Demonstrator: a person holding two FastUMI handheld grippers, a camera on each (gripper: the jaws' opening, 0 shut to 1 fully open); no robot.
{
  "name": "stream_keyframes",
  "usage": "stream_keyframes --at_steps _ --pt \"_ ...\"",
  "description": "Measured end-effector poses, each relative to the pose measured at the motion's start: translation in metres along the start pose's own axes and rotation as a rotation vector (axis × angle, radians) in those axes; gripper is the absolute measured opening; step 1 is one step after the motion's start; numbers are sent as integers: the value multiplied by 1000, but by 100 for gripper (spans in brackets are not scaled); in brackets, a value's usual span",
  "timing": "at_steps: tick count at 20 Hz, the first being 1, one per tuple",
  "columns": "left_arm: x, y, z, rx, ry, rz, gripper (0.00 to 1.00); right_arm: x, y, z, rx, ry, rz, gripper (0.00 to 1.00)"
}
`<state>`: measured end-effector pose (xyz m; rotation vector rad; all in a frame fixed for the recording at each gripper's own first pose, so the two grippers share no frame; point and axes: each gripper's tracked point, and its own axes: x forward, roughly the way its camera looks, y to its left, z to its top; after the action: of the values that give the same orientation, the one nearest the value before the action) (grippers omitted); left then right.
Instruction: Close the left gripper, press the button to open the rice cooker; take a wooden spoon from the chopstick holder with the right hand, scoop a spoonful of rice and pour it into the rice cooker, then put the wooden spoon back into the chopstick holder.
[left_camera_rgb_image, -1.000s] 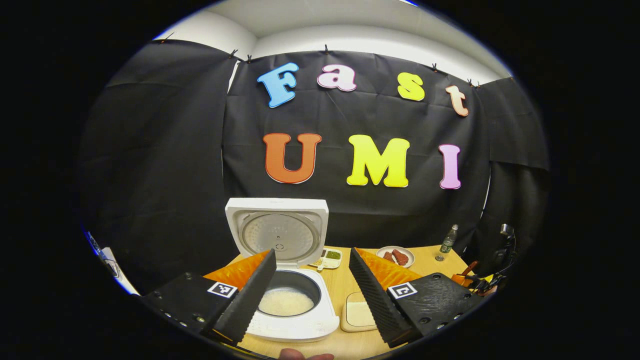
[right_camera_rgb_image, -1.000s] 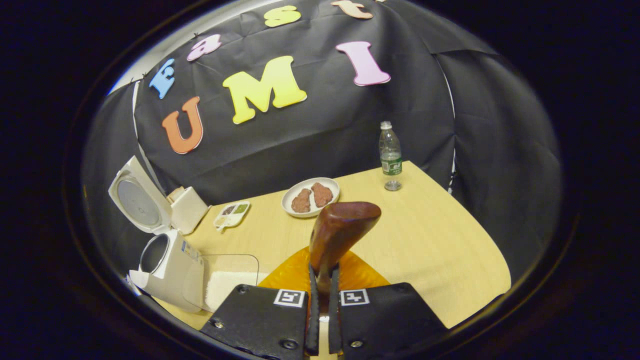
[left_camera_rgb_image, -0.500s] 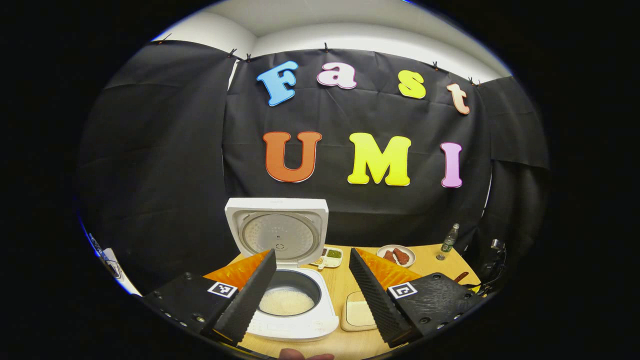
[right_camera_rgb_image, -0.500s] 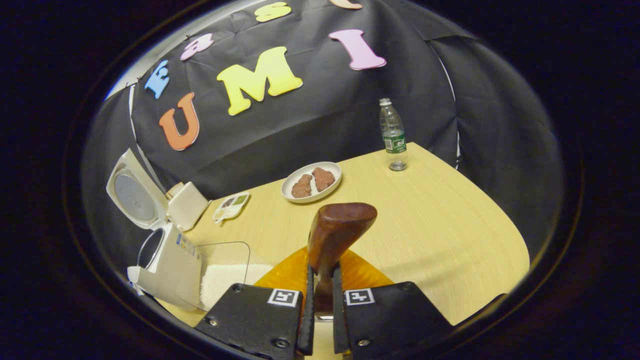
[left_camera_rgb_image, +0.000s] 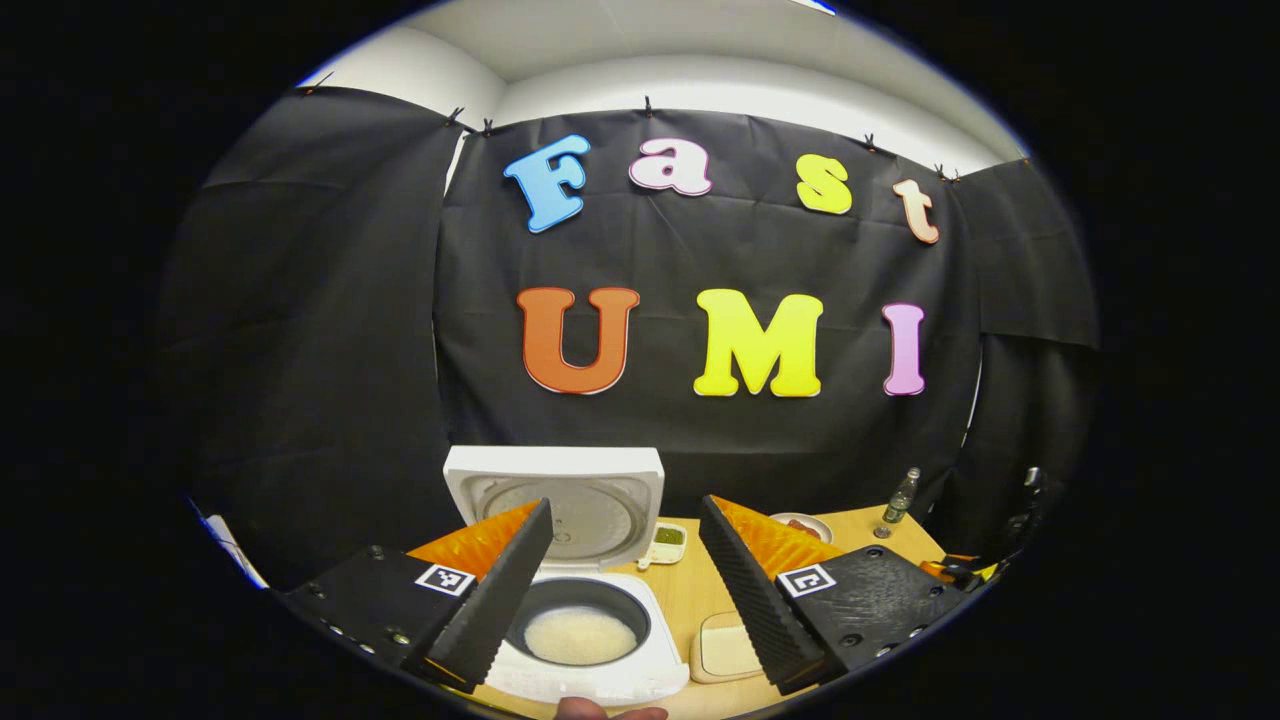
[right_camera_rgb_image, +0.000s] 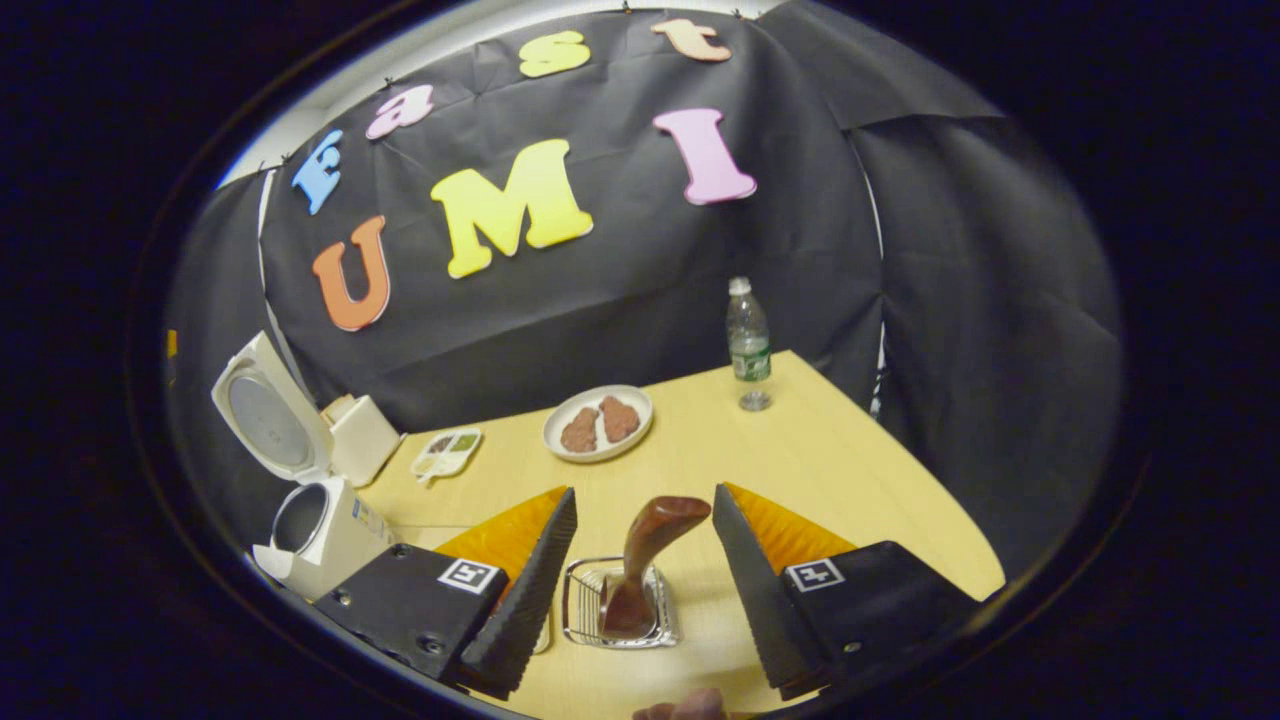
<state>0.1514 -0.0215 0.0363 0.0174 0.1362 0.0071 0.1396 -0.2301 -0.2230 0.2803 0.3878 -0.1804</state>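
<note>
The wooden spoon (right_camera_rgb_image: 648, 560) stands handle-up in the wire chopstick holder (right_camera_rgb_image: 582, 608) on the table. My right gripper (right_camera_rgb_image: 644, 492) is open just above and behind it, one finger on either side of the spoon and neither touching it. The white rice cooker (left_camera_rgb_image: 600, 680) sits with its lid (left_camera_rgb_image: 555, 495) raised and white rice in the pot (left_camera_rgb_image: 580, 635). My left gripper (left_camera_rgb_image: 625, 505) hangs open in front of the cooker, holding nothing. The cooker (right_camera_rgb_image: 325, 525) is also at the left of the right gripper view.
A shallow tray of rice (left_camera_rgb_image: 728, 648) lies right of the cooker. Farther back are a small sectioned dish (right_camera_rgb_image: 447, 452), a plate with two brown pieces (right_camera_rgb_image: 598, 422) and a water bottle (right_camera_rgb_image: 748, 340). A white box (right_camera_rgb_image: 365, 438) stands behind the cooker.
My right gripper has opened and let go of the wooden spoon, which now stands in the chopstick holder, and has drawn back. The left gripper stays open and has shifted slightly.
</note>
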Motion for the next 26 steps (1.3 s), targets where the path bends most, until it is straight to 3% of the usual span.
stream_keyframes --at_steps 3,7,12,17,21,26 --pt "30 21 23 -38 -17 29 95 -31 -8 45 -7 -88 -30 100" --pt "71 38 23 -103 35 33 94 -74 -11 83 -52 -177 -72 100" --pt "122 55 5 -79 105 52 95 -121 3 80 -85 -194 -87 99" --pt "164 64 -14 -71 157 62 94 -151 -4 61 -76 -184 -161 100" --pt "174 67 -27 -65 201 72 95 -169 -8 49 -74 -174 -210 99" --pt "168 61 -50 -63 293 59 96 -167 7 48 -98 -165 -178 99"
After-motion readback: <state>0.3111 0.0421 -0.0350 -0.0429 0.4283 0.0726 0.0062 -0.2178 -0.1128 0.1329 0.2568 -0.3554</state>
